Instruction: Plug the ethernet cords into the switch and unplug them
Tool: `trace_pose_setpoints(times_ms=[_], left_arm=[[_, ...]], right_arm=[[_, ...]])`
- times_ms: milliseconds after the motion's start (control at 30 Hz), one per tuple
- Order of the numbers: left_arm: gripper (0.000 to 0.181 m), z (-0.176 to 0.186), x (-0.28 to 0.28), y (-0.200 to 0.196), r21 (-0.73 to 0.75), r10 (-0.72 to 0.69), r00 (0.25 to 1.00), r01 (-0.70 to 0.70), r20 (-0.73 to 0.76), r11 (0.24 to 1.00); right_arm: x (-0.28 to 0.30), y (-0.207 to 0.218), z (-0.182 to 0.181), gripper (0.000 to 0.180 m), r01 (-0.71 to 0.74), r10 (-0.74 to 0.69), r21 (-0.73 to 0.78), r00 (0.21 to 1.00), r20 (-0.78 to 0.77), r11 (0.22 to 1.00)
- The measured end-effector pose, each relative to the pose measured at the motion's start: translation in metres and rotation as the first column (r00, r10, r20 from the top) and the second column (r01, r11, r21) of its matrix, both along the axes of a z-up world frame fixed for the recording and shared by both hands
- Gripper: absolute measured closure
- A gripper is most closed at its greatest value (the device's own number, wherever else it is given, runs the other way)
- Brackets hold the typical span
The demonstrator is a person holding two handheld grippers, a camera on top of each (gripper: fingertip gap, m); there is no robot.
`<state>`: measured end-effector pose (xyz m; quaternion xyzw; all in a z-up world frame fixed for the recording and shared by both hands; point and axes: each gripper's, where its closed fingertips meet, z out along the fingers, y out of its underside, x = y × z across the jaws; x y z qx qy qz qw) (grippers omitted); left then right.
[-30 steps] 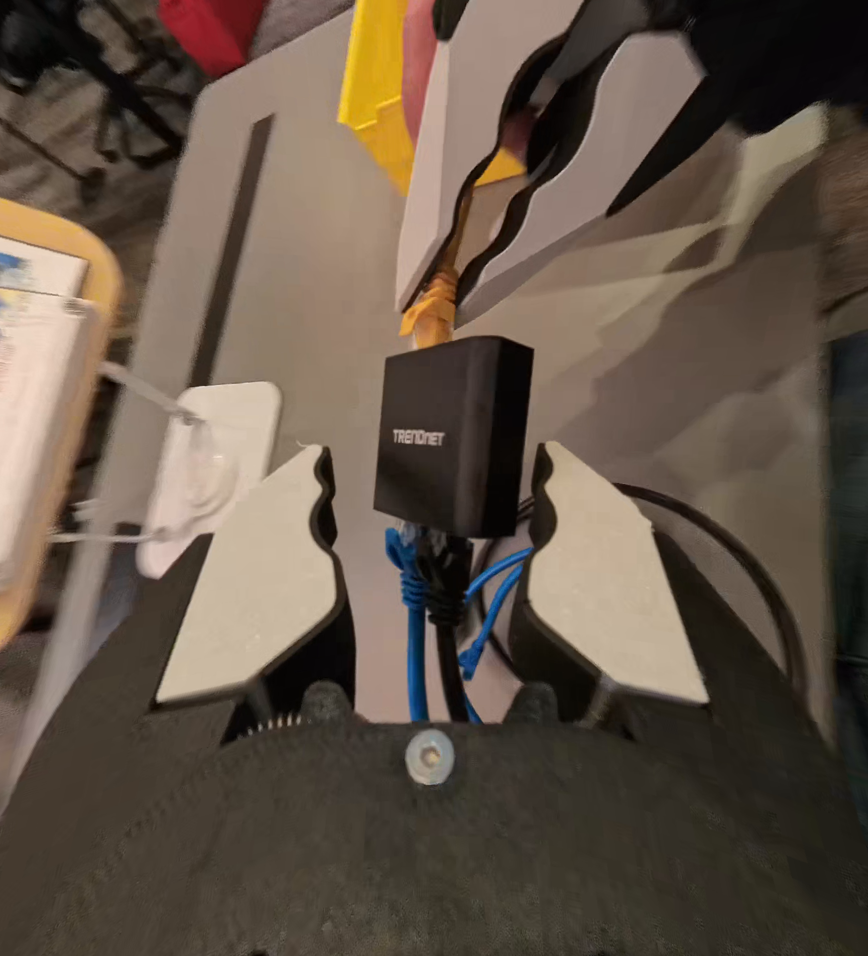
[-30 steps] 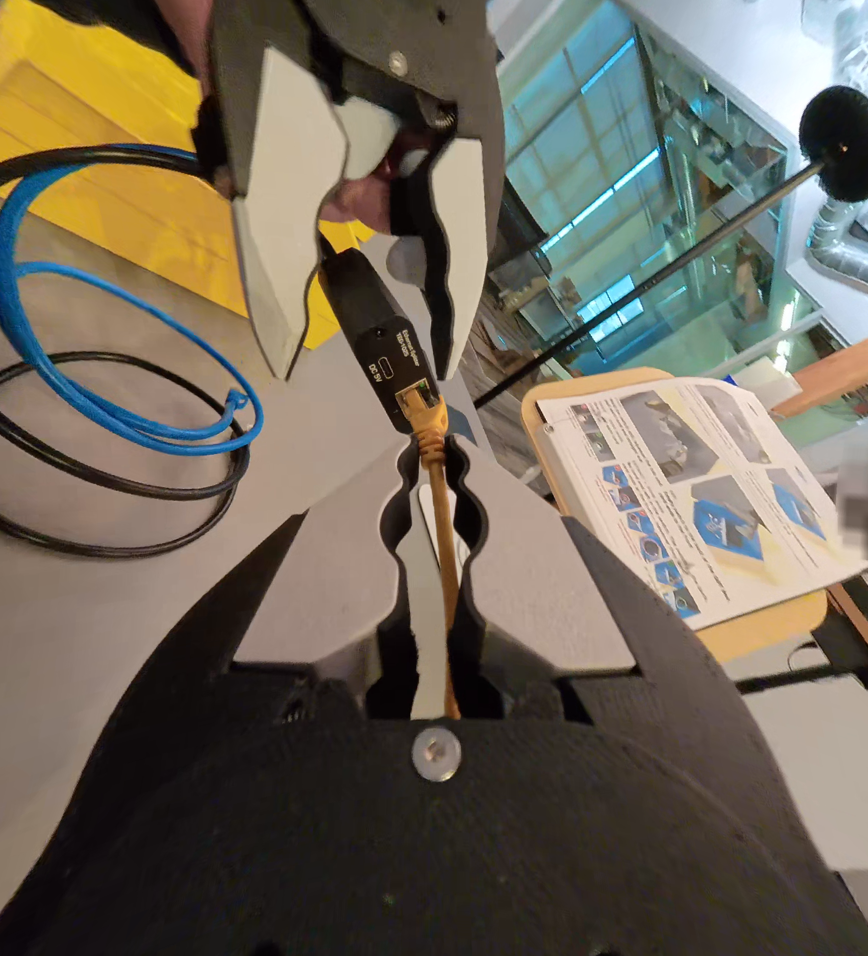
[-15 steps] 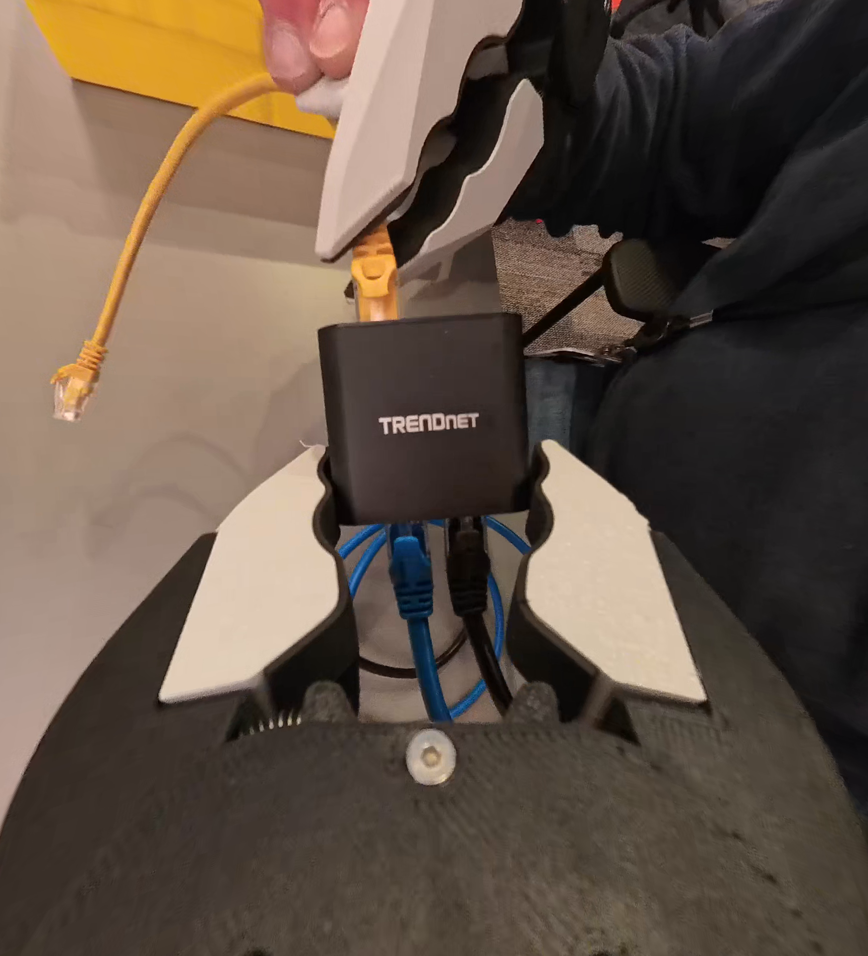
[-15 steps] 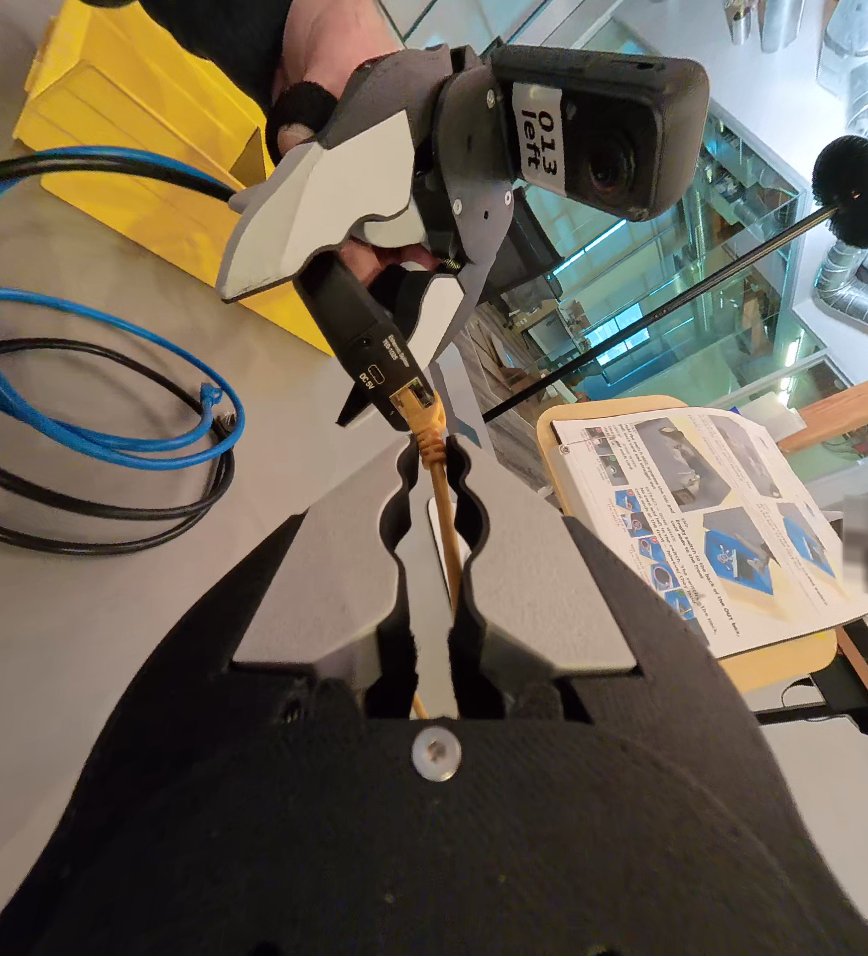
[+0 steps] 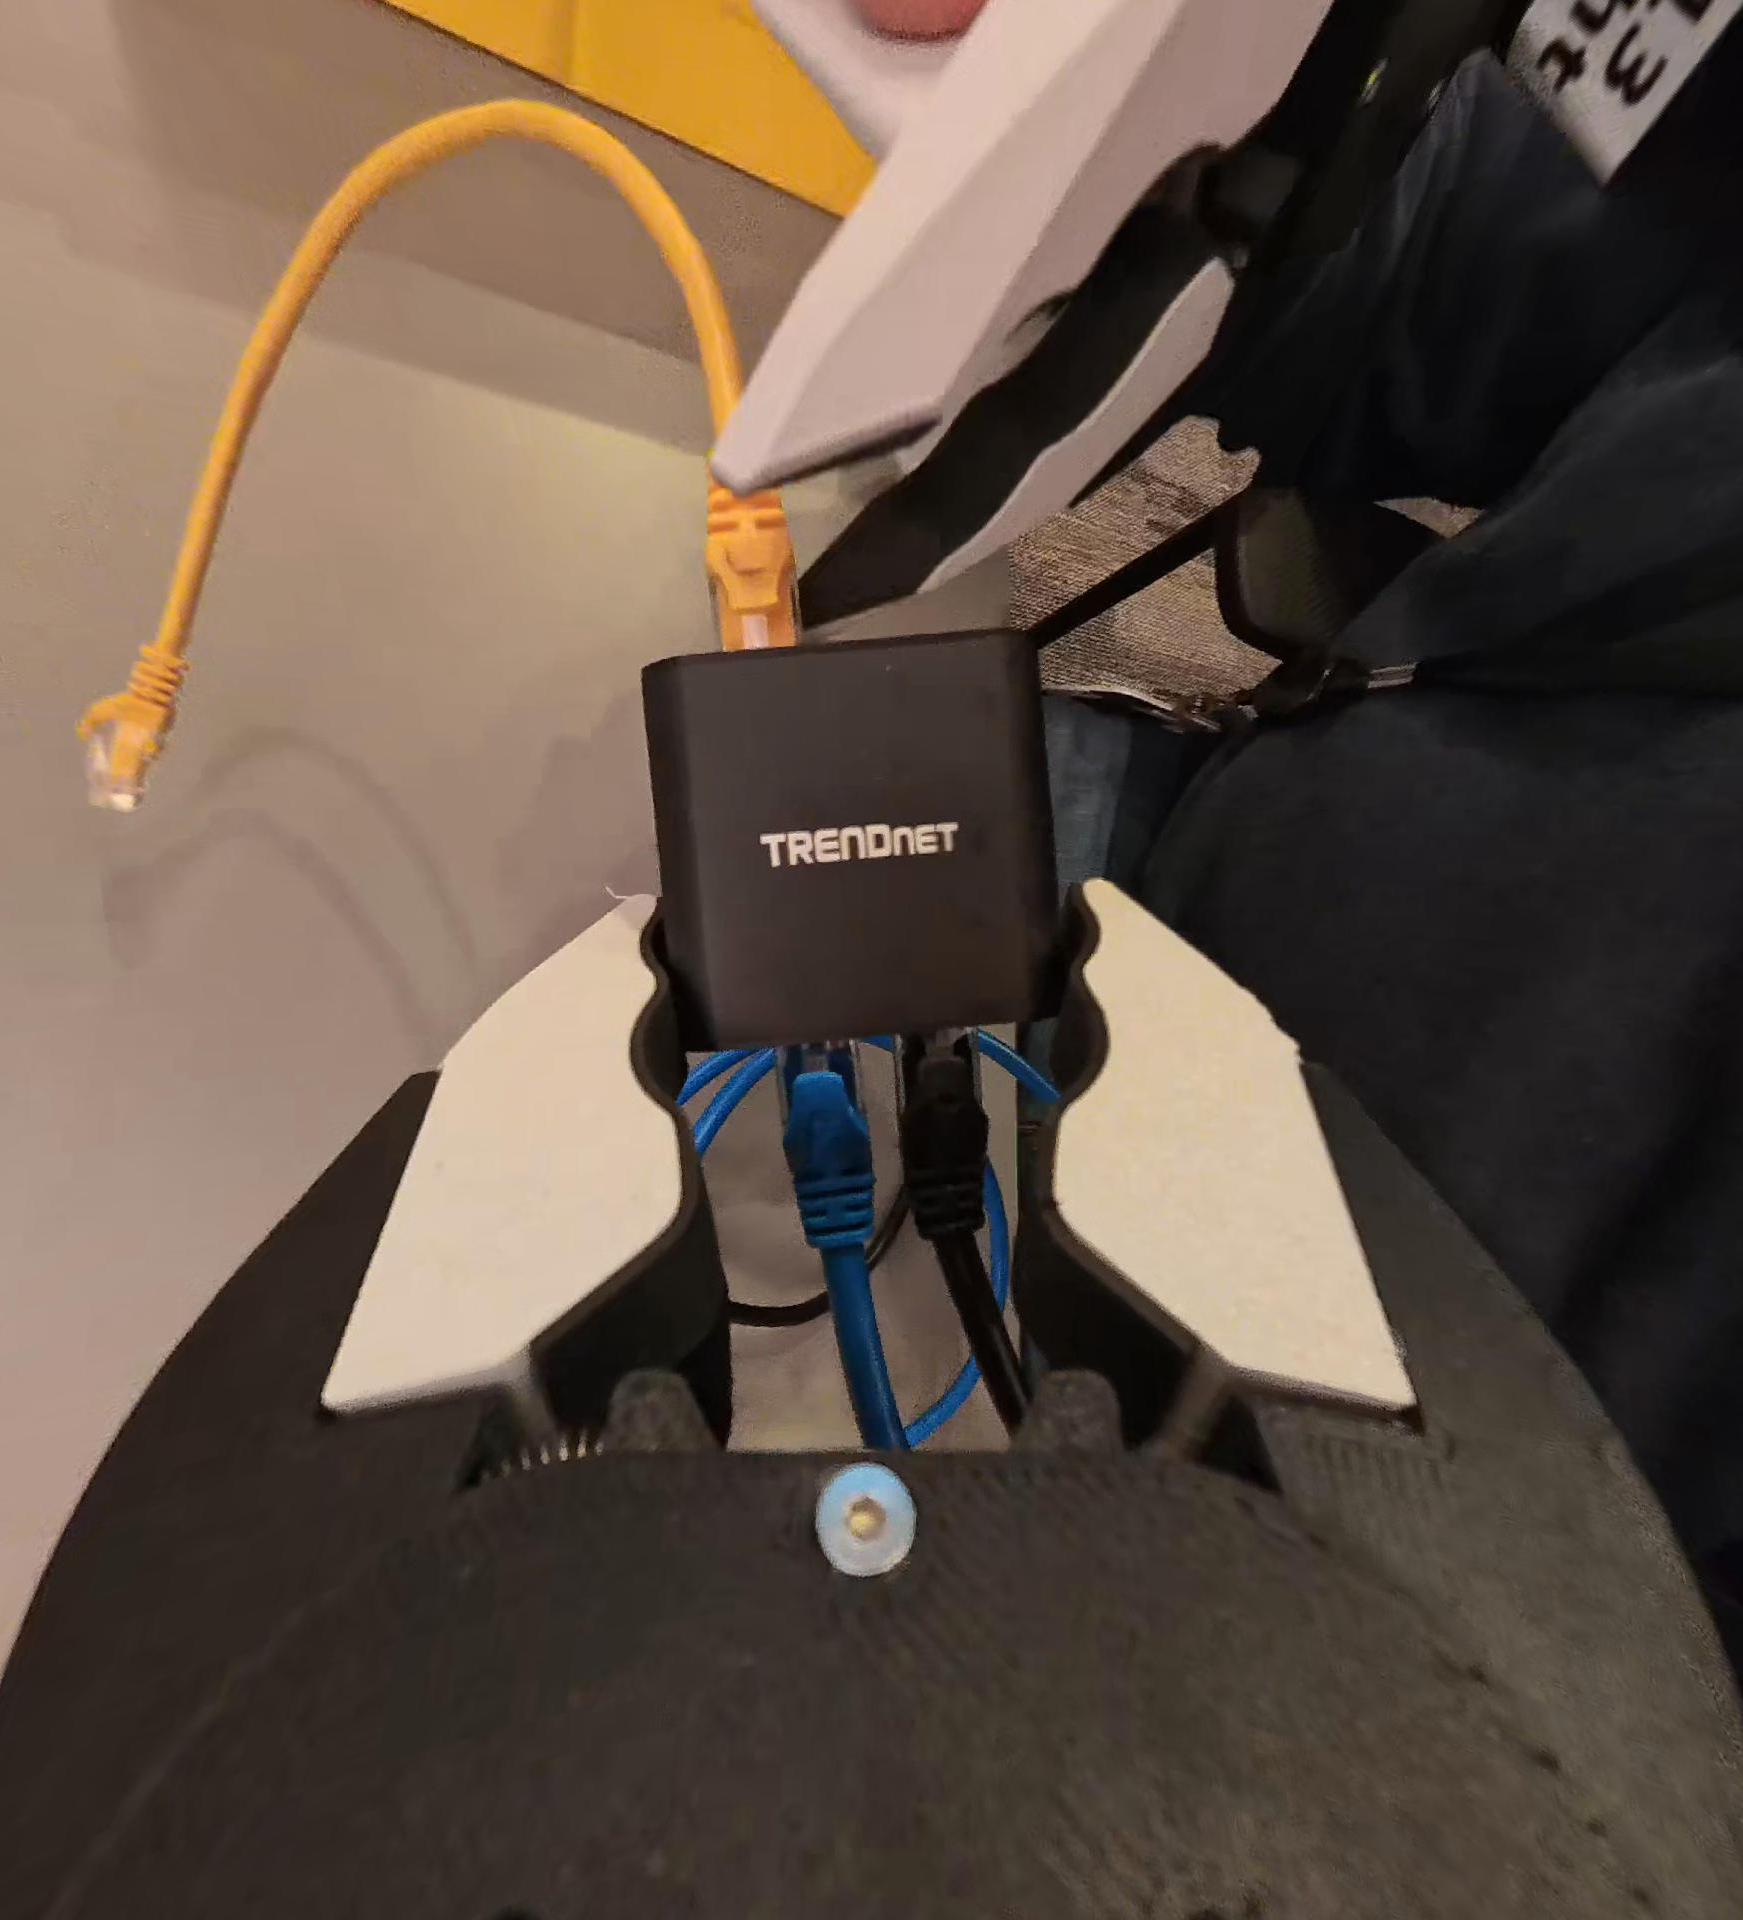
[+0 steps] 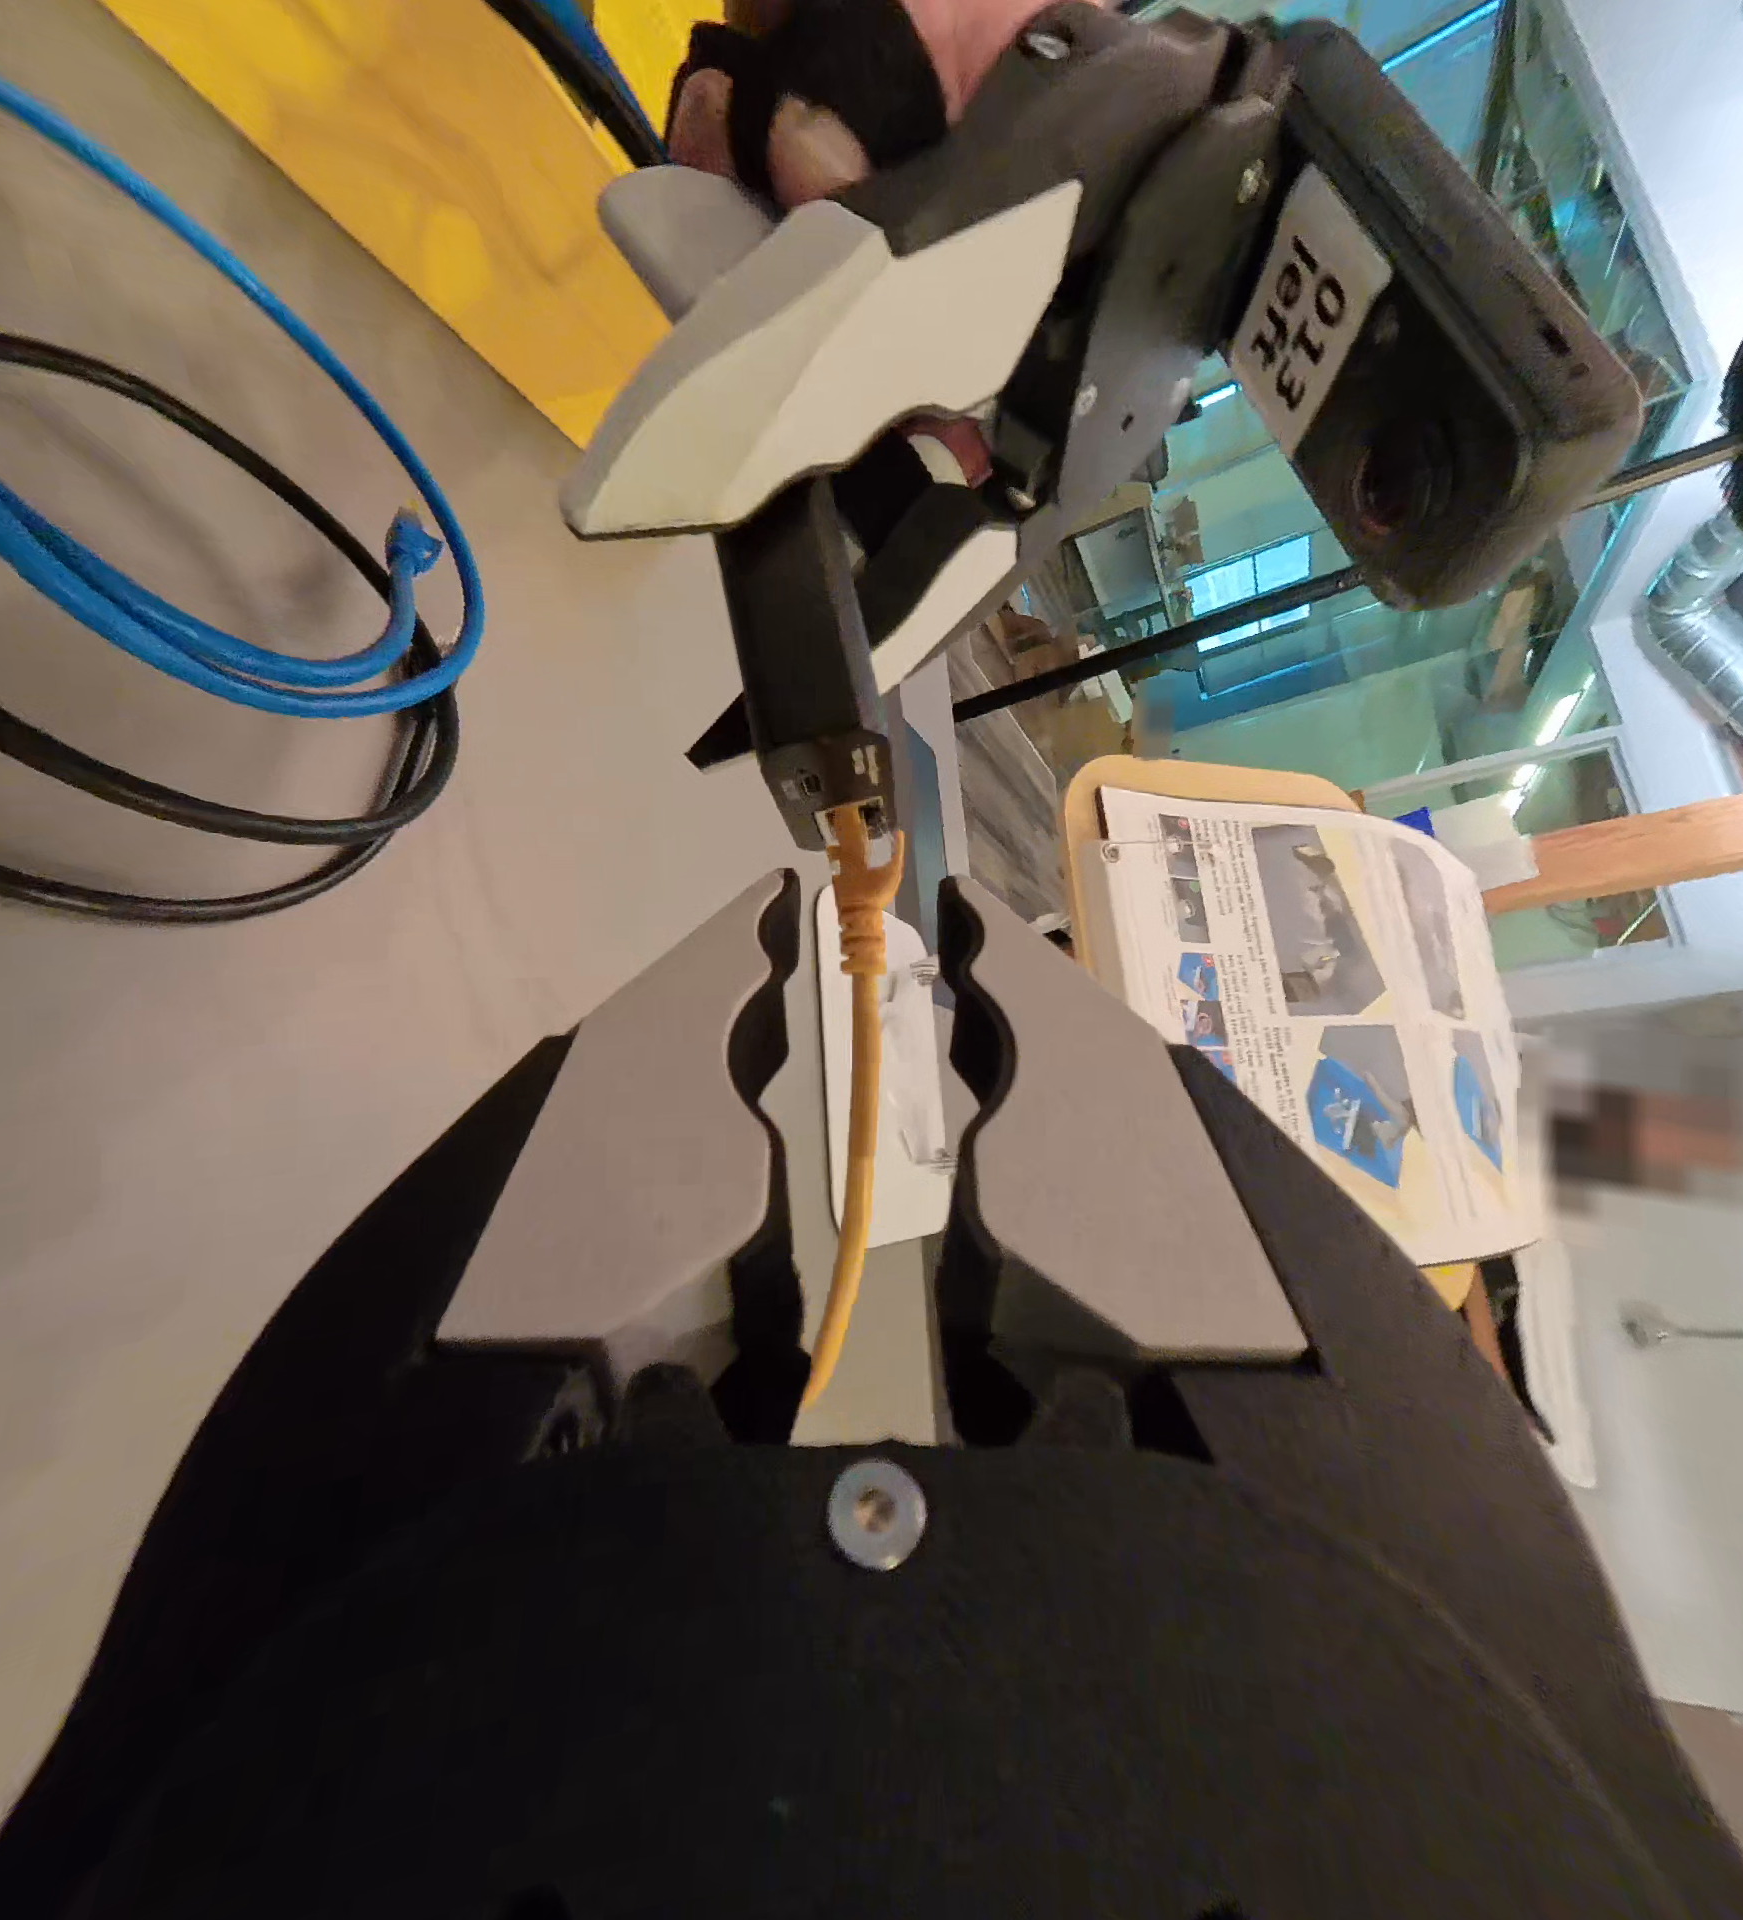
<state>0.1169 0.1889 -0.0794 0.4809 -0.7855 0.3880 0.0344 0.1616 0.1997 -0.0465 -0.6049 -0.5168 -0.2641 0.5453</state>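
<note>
My left gripper (image 5: pixel 862 935) is shut on the near end of the black switch (image 5: pixel 851 831) and holds it above the grey table (image 5: pixel 379 623). A blue cord (image 5: pixel 831 1153) and a black cord (image 5: pixel 945 1143) are plugged into its near side. An orange cord (image 5: pixel 751 577) is plugged into its far side, and its free plug (image 5: pixel 124 738) hangs at the left. In the right wrist view my right gripper (image 6: pixel 862 894) is open, and the orange cord (image 6: pixel 862 1091) runs loose between its fingers (image 6: pixel 659 1122) to the switch (image 6: pixel 805 665).
A yellow bin (image 6: pixel 410 208) stands at the back of the table. Coils of blue and black cord (image 6: pixel 223 675) lie at the left. A wooden board with a printed sheet (image 6: pixel 1314 987) is at the right. A person's dark clothing (image 5: pixel 1469 935) is close on the right. The gap from one gripper's tips to the other's is roughly 6 cm.
My left gripper shut on the switch and tilted it up off the table. My right gripper, shut on the orange cord before, has opened and let it go.
</note>
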Motion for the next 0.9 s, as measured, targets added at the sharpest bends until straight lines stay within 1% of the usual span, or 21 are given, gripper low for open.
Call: trace_pose_setpoints(times_ms=[167,333,500,633,733,900], left_arm=[[0.111,0.002,0.000,-0.004,-0.001,-0.015,1.000,0.015,-0.025,1.000],[0.111,0.002,-0.001,-0.003,-0.003,-0.022,0.999,0.022,-0.041,1.000],[0.111,0.002,-0.001,-0.006,-0.019,-0.034,0.998,0.033,-0.056,0.999],[0.111,0.001,-0.002,-0.008,-0.029,-0.049,0.996,0.047,-0.070,0.998],[0.111,-0.002,-0.003,-0.010,-0.026,-0.055,0.995,0.053,-0.088,0.998],[0.111,-0.004,-0.003,-0.010,-0.067,-0.046,0.995,0.041,-0.087,0.997]], right_arm=[[-0.006,0.003,-0.003,0.165,-0.015,0.016,-0.009,0.996,0.085,1.000],[-0.005,0.006,-0.008,0.166,-0.009,0.013,-0.032,0.992,0.129,0.999],[-0.007,0.003,-0.011,0.168,-0.031,0.041,-0.065,0.989,0.145,0.997],[-0.008,0.000,-0.014,0.170,-0.030,0.049,-0.108,0.984,0.171,0.994],[-0.008,-0.002,-0.020,0.171,-0.021,0.057,-0.178,0.978,0.203,0.984],[-0.007,-0.003,-0.023,0.171,-0.006,0.061,-0.210,0.964,0.258,0.978]])
